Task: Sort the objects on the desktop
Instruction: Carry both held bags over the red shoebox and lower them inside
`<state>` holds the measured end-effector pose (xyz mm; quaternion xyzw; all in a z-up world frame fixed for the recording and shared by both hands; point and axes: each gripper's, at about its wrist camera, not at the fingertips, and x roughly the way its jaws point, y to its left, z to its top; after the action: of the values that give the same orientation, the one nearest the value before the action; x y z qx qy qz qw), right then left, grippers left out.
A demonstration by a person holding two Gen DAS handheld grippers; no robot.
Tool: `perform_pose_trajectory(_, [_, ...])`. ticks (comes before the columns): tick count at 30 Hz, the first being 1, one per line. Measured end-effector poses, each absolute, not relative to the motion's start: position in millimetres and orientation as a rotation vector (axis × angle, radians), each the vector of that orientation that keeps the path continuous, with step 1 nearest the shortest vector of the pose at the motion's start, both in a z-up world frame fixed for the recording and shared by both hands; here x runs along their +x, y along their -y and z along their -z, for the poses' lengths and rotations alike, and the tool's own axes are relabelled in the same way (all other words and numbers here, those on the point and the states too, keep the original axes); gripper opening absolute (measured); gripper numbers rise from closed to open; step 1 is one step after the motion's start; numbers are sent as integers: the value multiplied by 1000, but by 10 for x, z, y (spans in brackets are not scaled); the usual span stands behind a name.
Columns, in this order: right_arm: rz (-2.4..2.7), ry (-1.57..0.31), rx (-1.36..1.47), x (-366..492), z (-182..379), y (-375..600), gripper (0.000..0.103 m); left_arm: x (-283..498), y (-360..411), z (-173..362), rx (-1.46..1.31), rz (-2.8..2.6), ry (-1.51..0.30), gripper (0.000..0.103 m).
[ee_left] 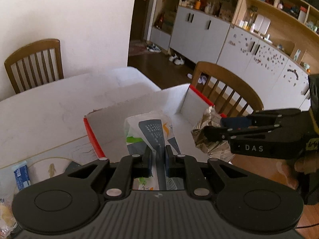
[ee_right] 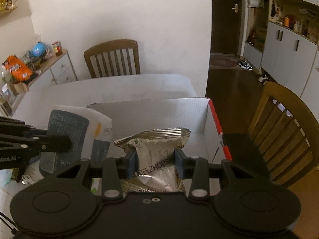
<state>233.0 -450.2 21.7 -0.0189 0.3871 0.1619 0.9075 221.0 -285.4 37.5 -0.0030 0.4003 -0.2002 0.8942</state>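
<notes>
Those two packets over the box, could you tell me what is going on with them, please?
A person is sorting table items with a gripper in each hand. The left gripper is shut on a white packet, and the right gripper is shut on a silver bag. Both are held above the open white box with red edges, which sits on the table. Neither has been let go yet. A blue pack lies on the table outside the box.
</notes>
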Motion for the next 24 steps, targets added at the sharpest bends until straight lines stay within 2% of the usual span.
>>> perform_pose_trajectory(24, [-491,-985,-282,2863,320,4311,39,2729,3257,236,200,458,-977,11])
